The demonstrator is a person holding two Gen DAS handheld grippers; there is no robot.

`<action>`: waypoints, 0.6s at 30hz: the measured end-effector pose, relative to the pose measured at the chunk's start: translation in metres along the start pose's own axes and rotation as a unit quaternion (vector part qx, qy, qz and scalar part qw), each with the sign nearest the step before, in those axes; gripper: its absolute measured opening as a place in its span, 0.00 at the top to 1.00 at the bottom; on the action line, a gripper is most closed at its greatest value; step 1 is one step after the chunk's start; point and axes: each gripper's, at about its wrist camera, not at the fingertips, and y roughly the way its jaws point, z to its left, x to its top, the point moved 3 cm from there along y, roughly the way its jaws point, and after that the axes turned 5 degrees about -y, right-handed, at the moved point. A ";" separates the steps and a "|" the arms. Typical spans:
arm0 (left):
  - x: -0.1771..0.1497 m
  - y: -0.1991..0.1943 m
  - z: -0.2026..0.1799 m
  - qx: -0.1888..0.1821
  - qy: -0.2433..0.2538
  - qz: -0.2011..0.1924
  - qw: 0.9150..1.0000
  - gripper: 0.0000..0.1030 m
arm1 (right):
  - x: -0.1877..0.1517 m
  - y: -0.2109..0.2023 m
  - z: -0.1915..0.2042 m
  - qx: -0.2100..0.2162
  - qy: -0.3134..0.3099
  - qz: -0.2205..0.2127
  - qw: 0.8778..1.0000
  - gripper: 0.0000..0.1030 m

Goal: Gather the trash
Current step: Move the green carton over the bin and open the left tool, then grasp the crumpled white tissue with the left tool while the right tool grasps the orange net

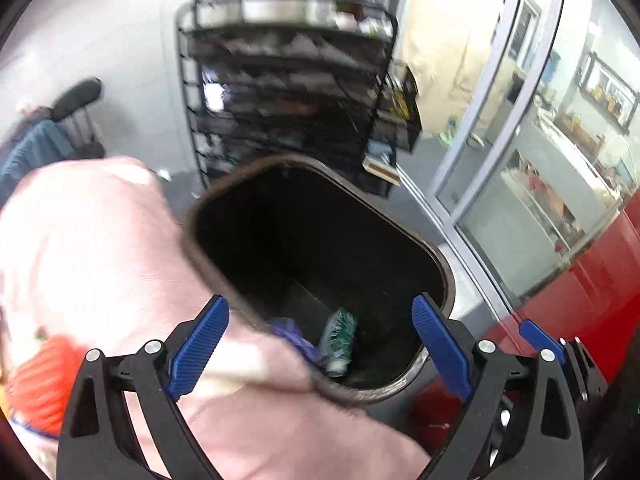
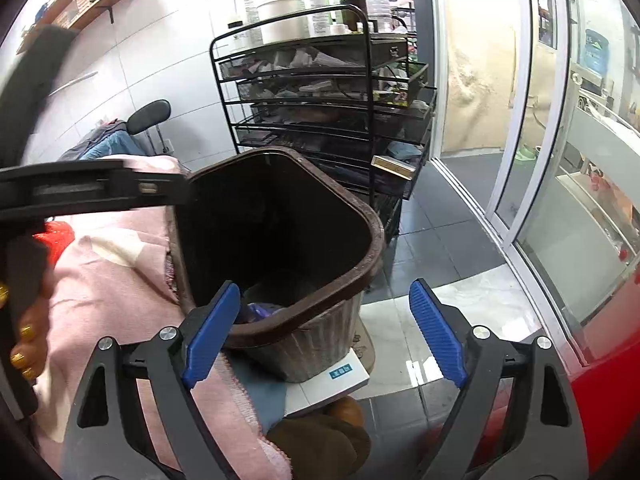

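Grey tiled floor [image 2: 436, 200], brown trash bin [image 2: 372, 236] beside pink blanket [image 2: 120, 280], wire rack [image 2: 320, 92] behind, both tongs [image 1: 320, 344] [image 2: 326, 332] gaping empty

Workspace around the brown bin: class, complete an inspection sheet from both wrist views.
Surface: pink blanket beside the bin; grey tiled floor beyond.
Job's things: brown bin, open; green wrapper and purple scrap inside.
Clutter: white box under the bin.
Grippers: left gripper and right gripper above the bin, jaws open, empty.
Cables: nothing seen.
Surroundings: black wire rack with bottles; glass door; red panel.
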 end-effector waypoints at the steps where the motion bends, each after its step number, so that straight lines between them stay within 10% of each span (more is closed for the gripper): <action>1: -0.003 -0.013 0.005 0.004 -0.004 -0.016 1.000 0.09 | 0.001 -0.001 0.003 0.001 -0.003 -0.001 1.000 0.16; 11: -0.056 -0.126 0.078 0.084 -0.067 -0.136 0.985 0.05 | 0.010 -0.015 0.053 0.066 -0.041 -0.023 0.997 0.16; 18: -0.117 -0.176 0.141 0.181 -0.162 -0.183 0.953 0.05 | 0.016 -0.031 0.112 0.140 -0.088 -0.035 0.986 0.16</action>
